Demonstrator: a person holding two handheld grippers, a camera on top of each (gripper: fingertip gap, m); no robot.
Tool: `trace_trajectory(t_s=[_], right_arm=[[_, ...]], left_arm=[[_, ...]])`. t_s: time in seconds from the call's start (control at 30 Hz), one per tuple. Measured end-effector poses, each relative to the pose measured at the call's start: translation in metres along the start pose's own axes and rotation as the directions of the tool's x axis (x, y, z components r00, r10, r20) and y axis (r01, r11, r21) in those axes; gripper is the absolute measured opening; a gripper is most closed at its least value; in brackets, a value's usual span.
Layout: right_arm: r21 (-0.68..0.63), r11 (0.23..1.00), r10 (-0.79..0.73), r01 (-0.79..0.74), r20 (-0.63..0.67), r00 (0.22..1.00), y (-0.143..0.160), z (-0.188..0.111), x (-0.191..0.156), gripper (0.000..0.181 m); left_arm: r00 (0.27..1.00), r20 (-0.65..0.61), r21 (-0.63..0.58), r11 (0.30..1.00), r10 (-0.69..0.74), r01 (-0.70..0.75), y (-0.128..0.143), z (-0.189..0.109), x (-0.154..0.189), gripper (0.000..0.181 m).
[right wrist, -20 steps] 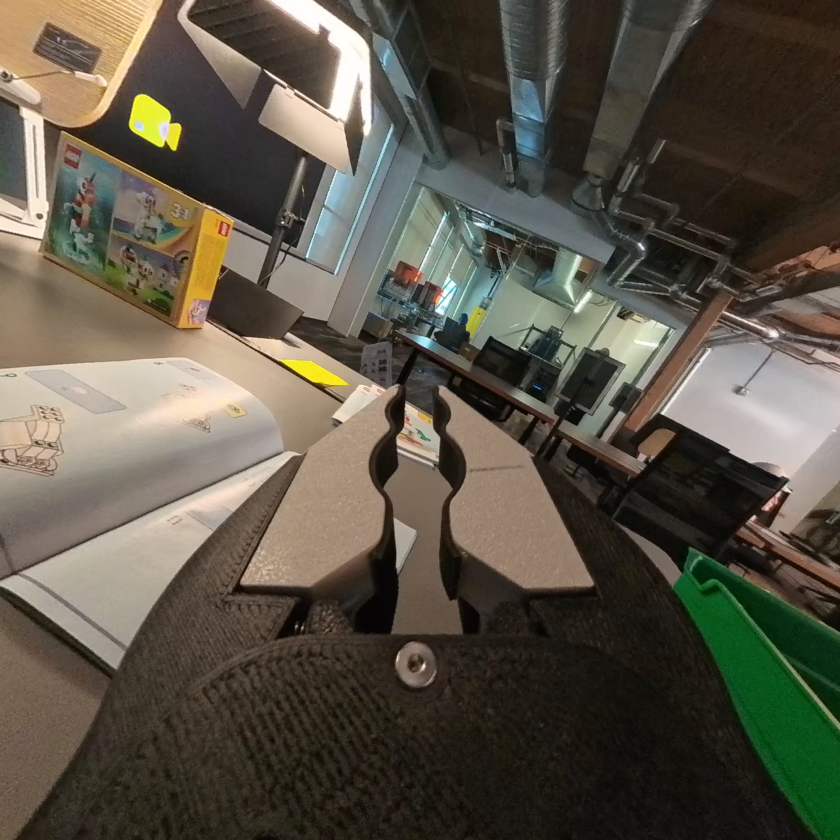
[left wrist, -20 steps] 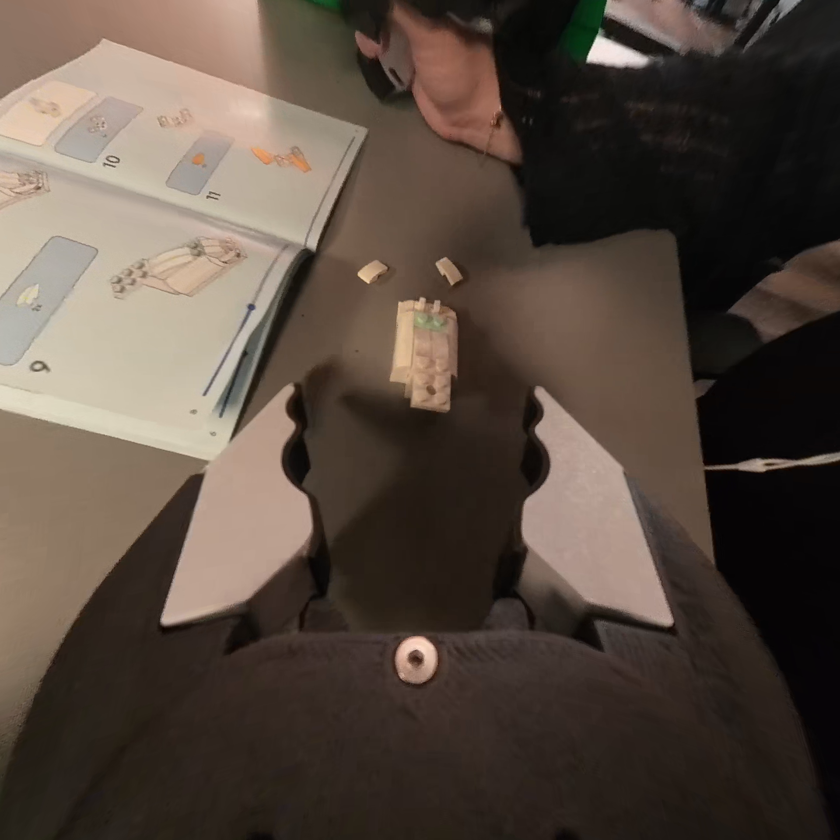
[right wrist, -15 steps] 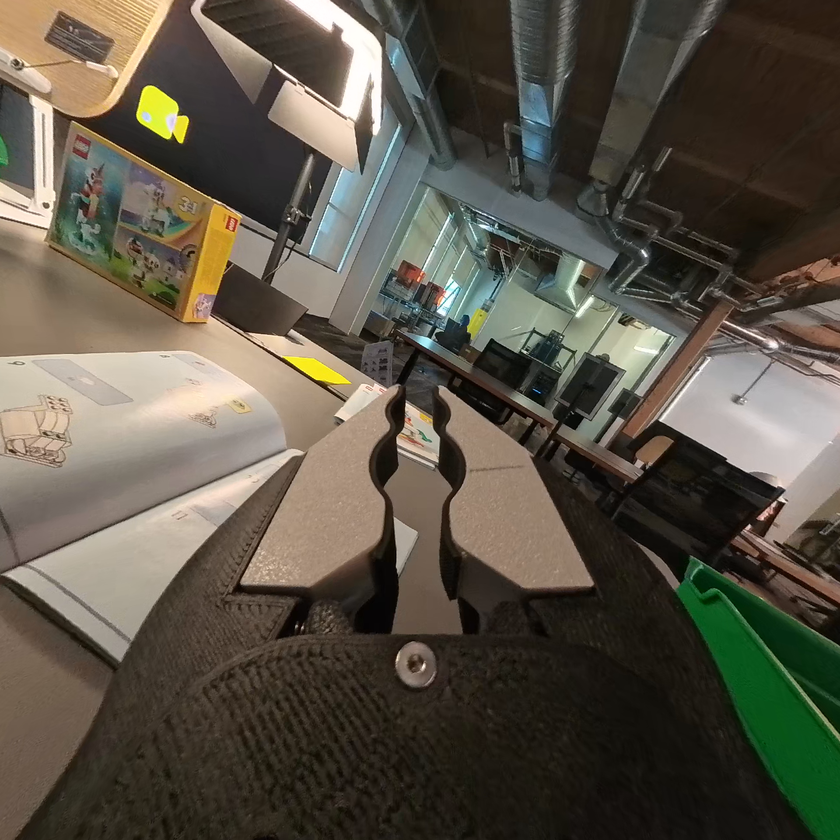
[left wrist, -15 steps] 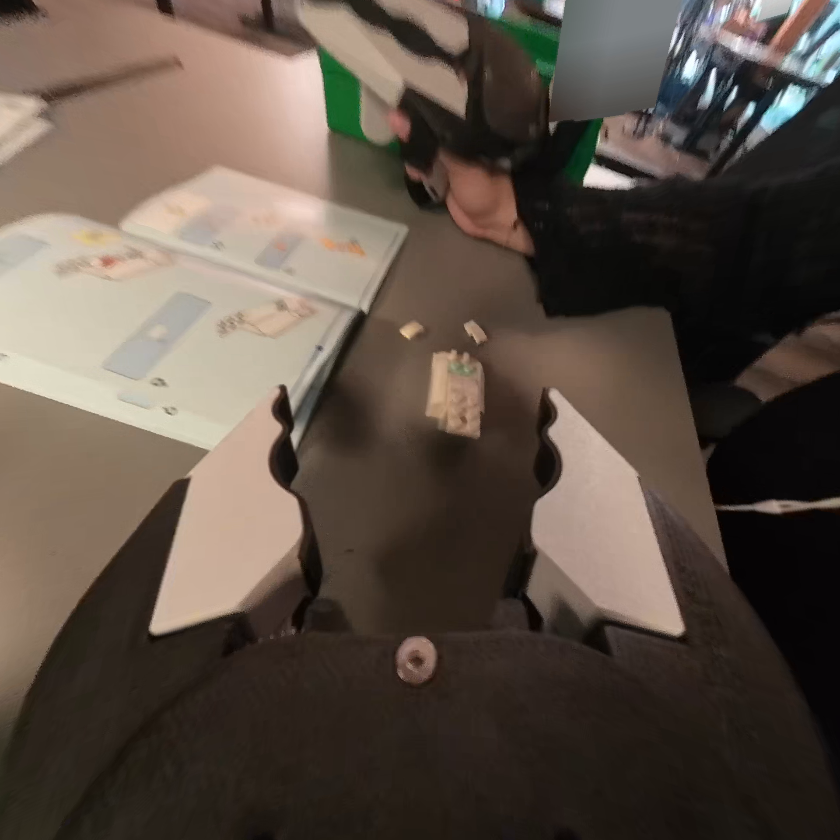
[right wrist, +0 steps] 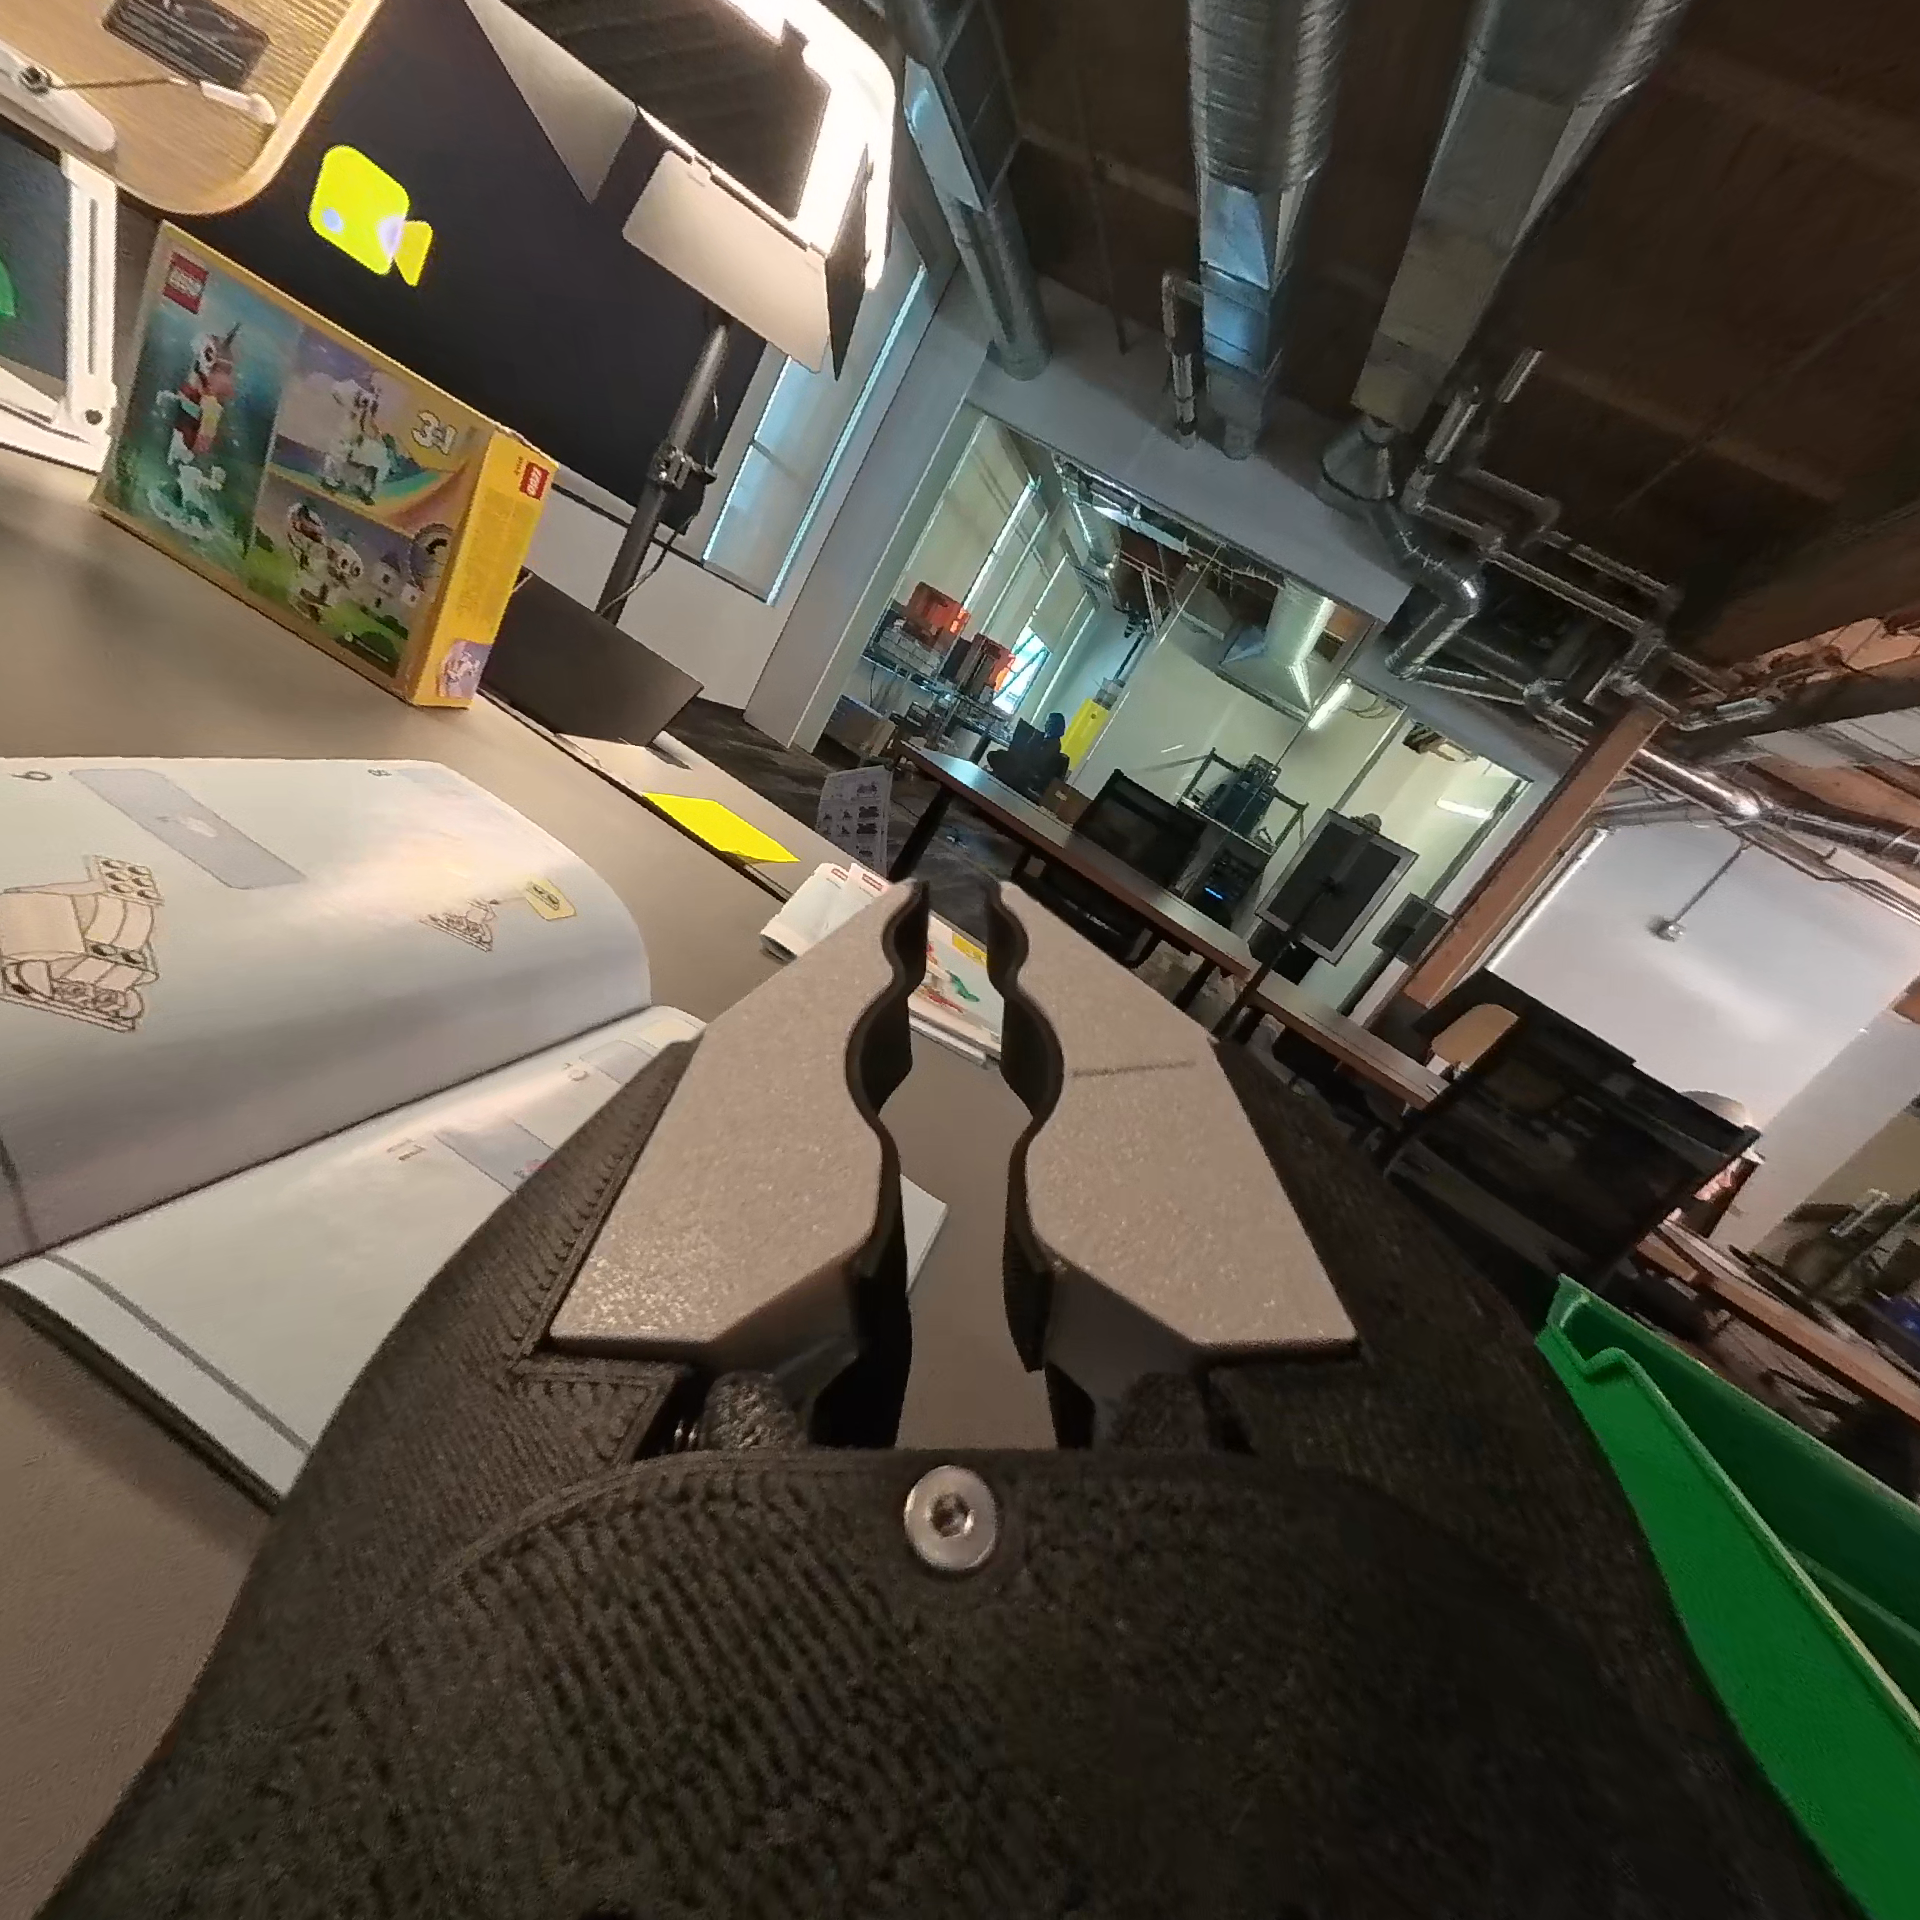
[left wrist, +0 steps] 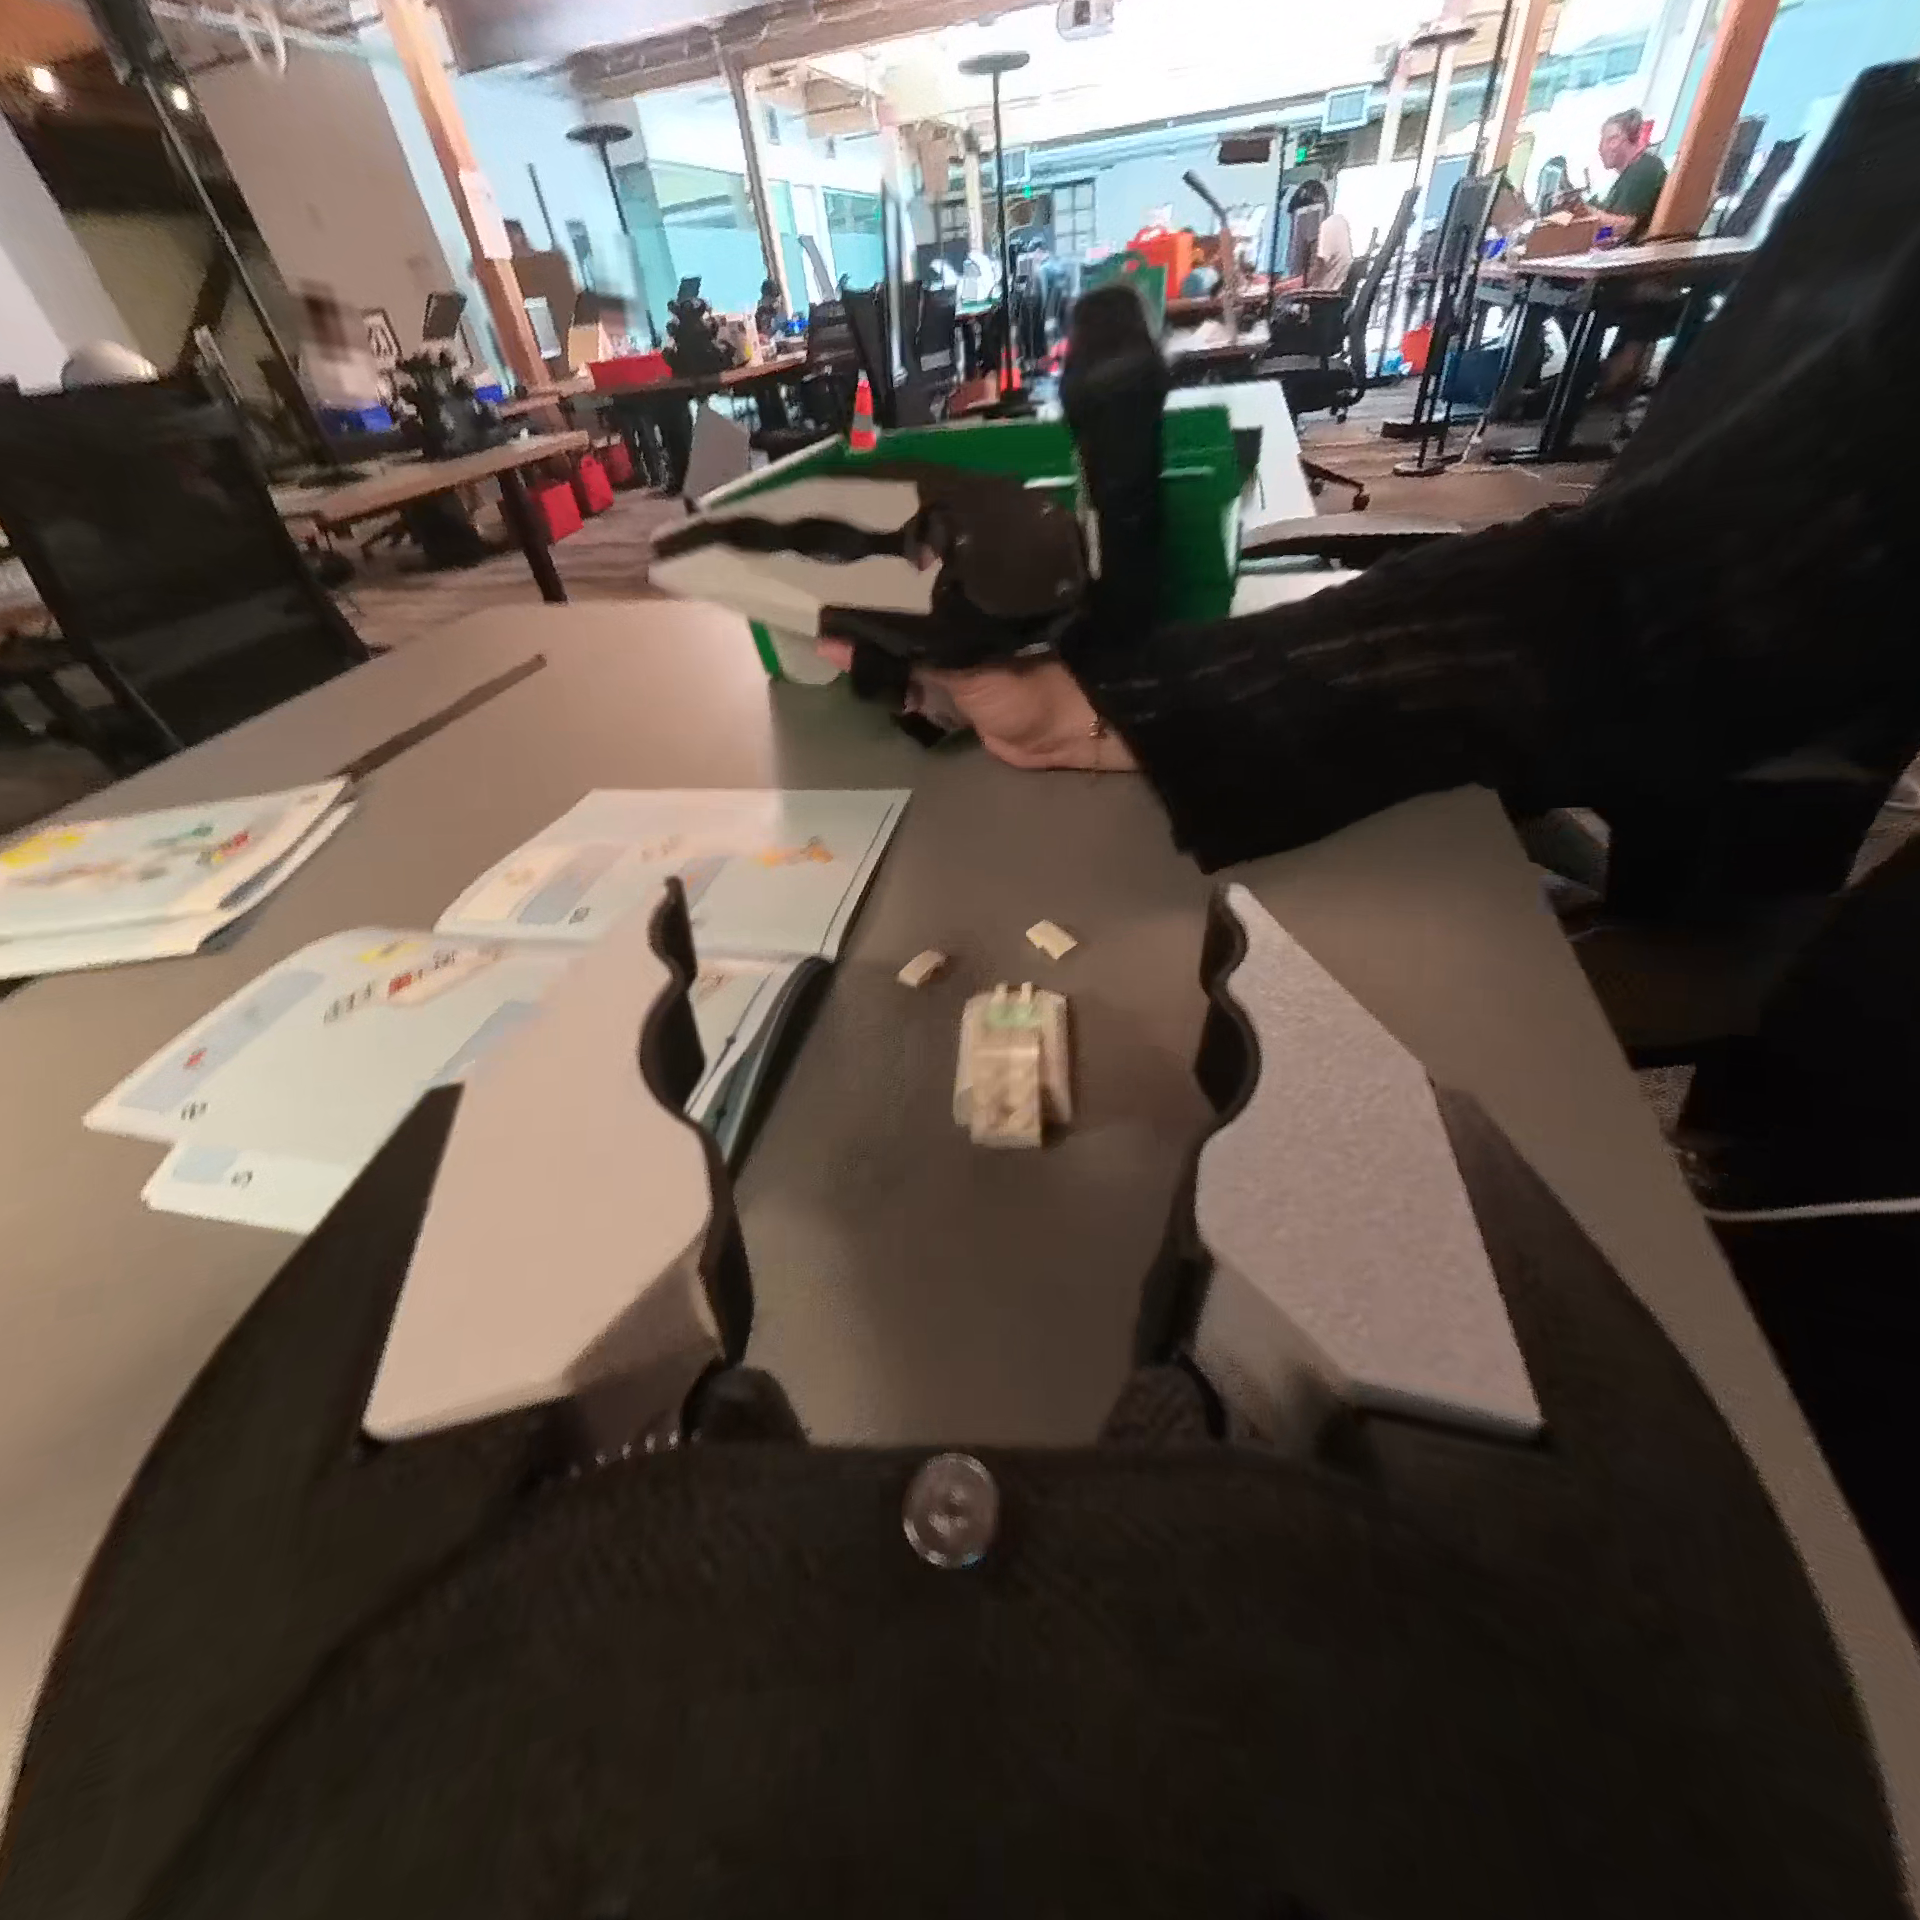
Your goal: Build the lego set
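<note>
A small cream lego assembly [left wrist: 1013, 1070] with a pale green piece on top lies on the grey table [left wrist: 1039, 1299]. Two loose tan curved pieces [left wrist: 923, 966] [left wrist: 1051, 937] lie just beyond it. My left gripper [left wrist: 951, 904] is open wide and empty, held above the table short of the assembly. My right gripper [right wrist: 956, 904] is shut with only a narrow slit between its fingers and holds nothing. It also shows in the left wrist view [left wrist: 686, 551], held in a hand [left wrist: 1029, 717] above the table's far side, pointing left.
An open instruction booklet [left wrist: 665, 873] lies left of the bricks; it also shows in the right wrist view [right wrist: 312, 914]. More leaflets [left wrist: 156, 873] lie at far left. A green bin [left wrist: 1153, 488] stands behind the right gripper. A lego box [right wrist: 312, 488] stands far back. The grippers' ends are close to 25 cm from one another.
My left gripper has tilted up and drawn back from the assembly, so the room beyond shows; it stays open. My right gripper has barely shifted and stays shut.
</note>
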State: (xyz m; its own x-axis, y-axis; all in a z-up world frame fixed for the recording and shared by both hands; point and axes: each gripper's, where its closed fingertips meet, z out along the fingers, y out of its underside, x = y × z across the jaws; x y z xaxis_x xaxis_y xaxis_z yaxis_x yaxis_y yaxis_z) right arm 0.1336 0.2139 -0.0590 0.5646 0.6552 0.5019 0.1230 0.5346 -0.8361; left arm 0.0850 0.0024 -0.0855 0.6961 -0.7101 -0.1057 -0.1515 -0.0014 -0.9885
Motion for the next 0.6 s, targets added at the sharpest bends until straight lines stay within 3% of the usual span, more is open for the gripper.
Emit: trace_trajectory(t_s=[0.1, 0.17, 0.23, 0.33, 0.4, 0.5, 0.53, 0.6], right_arm=[[-0.012, 1.000, -0.002, 0.002, -0.013, 1.000, 0.003, 0.000, 0.003, 0.009], [-0.020, 1.000, -0.004, 0.004, -0.024, 1.000, 0.004, 0.000, 0.005, 0.009], [-0.025, 1.000, -0.008, 0.007, -0.029, 1.000, 0.005, 0.000, 0.005, 0.009], [-0.032, 0.999, -0.023, 0.022, -0.026, 0.999, 0.006, 0.001, 0.003, 0.009], [-0.032, 0.999, -0.042, 0.041, -0.017, 0.999, 0.005, 0.001, 0.001, 0.009], [-0.031, 0.997, -0.065, 0.064, -0.006, 0.998, 0.004, 0.002, -0.003, 0.009], [-0.030, 0.997, -0.068, 0.068, -0.001, 0.998, 0.003, 0.002, -0.005, 0.009], [-0.028, 0.997, -0.073, 0.073, 0.005, 0.997, 0.003, 0.001, -0.006, 0.009]], left_arm=[[1.000, -0.014, 0.089, 0.996, 0.013, -0.011, -0.030, -0.007, 0.021, 0.098], [0.999, 0.040, 0.164, 0.986, 0.017, -0.023, -0.054, -0.021, 0.033, 0.099], [0.973, 0.232, 0.241, 0.968, 0.016, -0.073, -0.073, -0.047, 0.030, 0.099], [0.819, 0.572, 0.295, 0.943, -0.044, -0.156, -0.084, -0.111, 0.015, 0.098], [0.709, 0.704, 0.261, 0.945, -0.046, -0.197, -0.079, -0.153, 0.011, 0.098], [0.485, 0.875, 0.065, 0.988, 0.012, -0.142, -0.044, -0.219, -0.009, 0.089], [0.436, 0.900, 0.020, 0.996, 0.019, -0.086, -0.029, -0.238, -0.013, 0.081], [0.406, 0.914, -0.009, 0.999, -0.012, 0.050, 0.000, -0.260, -0.016, 0.073]])
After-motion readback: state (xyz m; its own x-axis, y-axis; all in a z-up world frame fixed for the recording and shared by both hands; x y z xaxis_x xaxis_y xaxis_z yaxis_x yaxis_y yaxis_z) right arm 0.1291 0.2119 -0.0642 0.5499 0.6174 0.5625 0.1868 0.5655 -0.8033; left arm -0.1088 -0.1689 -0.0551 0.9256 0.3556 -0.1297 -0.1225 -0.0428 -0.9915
